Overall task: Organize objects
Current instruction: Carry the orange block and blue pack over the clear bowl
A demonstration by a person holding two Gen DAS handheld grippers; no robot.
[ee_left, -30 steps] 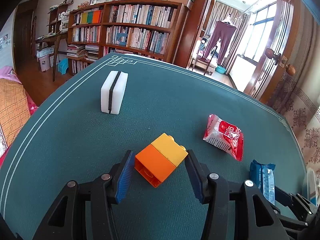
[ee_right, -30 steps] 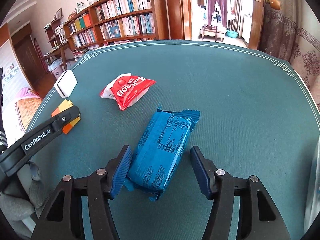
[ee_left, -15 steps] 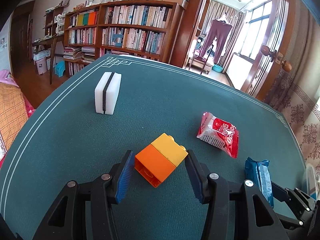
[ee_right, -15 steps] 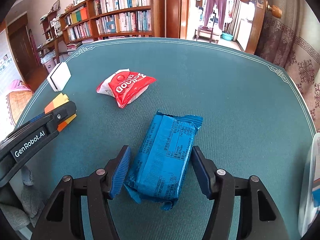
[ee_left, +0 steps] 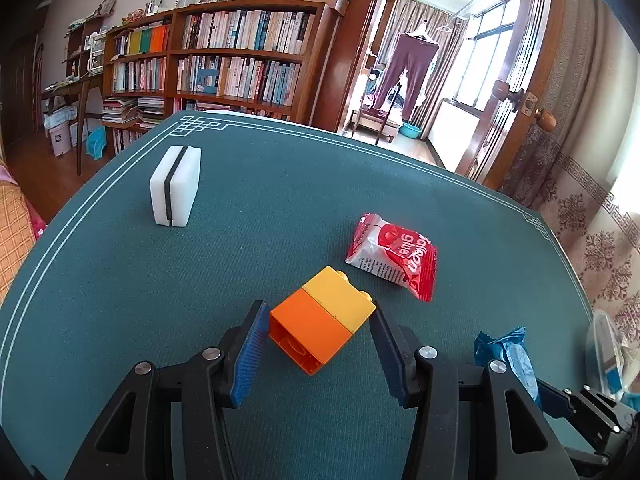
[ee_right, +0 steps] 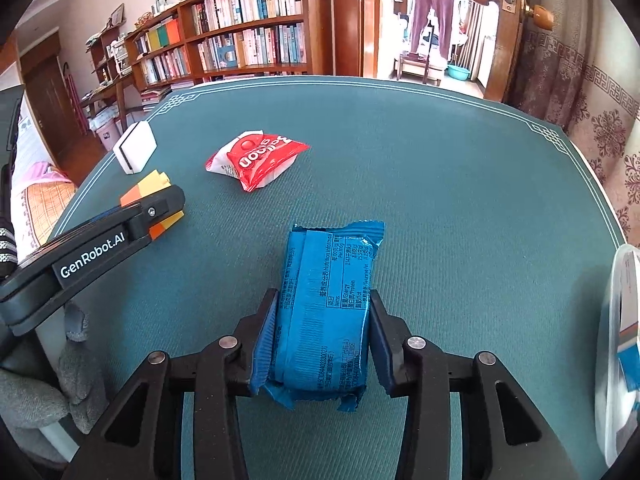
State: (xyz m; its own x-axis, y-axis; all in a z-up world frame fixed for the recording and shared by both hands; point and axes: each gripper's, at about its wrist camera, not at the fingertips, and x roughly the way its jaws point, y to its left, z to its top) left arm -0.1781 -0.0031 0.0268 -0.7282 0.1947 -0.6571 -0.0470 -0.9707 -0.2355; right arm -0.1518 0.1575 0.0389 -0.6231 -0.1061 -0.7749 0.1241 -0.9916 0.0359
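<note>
Presently the right tool [ee_right: 322, 334] is closing on the blue packet [ee_right: 326, 312], pads touching both long sides as it lies on the green bench [ee_right: 460, 200]. The left tool [ee_left: 318, 350] grips the orange and yellow block [ee_left: 322, 322] at opposite corners. The red packet [ee_left: 394, 256] lies just beyond the block; the white sponge [ee_left: 174, 190] stands well apart, far left.

- Left gripper [ee_left: 318, 354]: black frame, blue ribbed pads, silver screws, white "GenRobot.AI" lettering.
- Right gripper [ee_right: 322, 330]: same black frame, blue pads.
- Grey knitted glove [ee_right: 48, 384].
</note>
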